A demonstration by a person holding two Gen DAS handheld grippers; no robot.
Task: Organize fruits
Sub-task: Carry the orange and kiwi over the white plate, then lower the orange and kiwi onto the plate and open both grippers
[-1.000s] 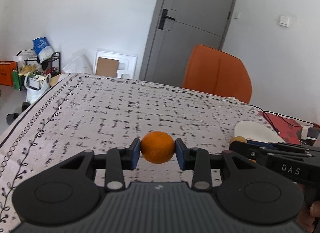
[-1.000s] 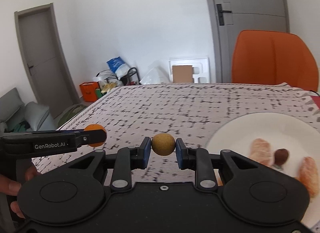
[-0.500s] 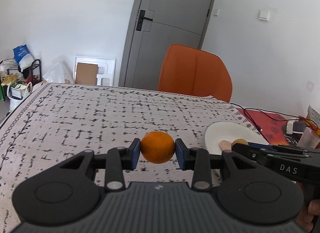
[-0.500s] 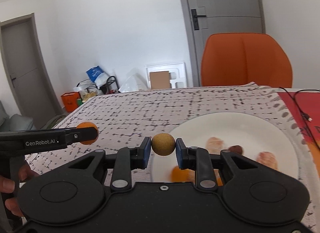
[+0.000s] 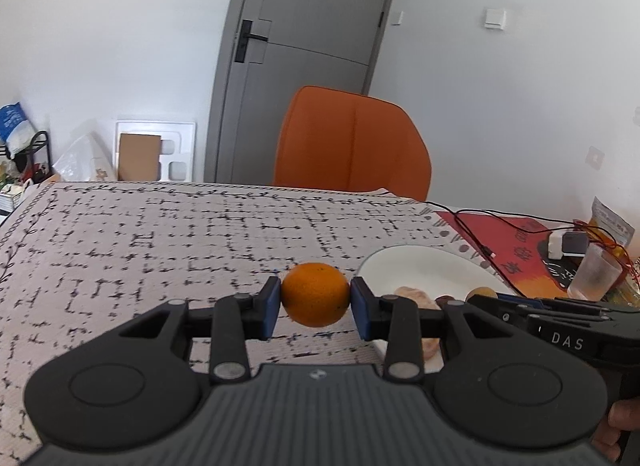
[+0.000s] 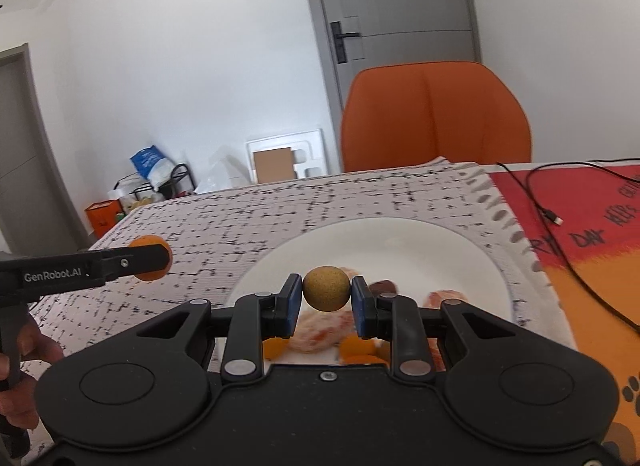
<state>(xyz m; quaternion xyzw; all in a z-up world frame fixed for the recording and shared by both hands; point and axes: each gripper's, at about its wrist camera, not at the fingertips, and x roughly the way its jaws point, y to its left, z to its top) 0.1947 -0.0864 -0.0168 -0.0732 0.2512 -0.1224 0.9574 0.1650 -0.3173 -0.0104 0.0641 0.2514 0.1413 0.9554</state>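
Observation:
My left gripper is shut on an orange and holds it above the patterned tablecloth, just left of the white plate. My right gripper is shut on a small tan round fruit and holds it over the white plate. The plate holds peeled orange segments, a small dark brown fruit and orange pieces partly hidden under my gripper. The left gripper with its orange also shows in the right wrist view.
An orange chair stands behind the table's far edge. A red and orange mat with a black cable lies right of the plate. A plastic cup and small clutter sit at the far right.
Both grippers have moved right toward the plate with their fruits. The right gripper now hangs over the plate; the left one has come up beside its left rim.

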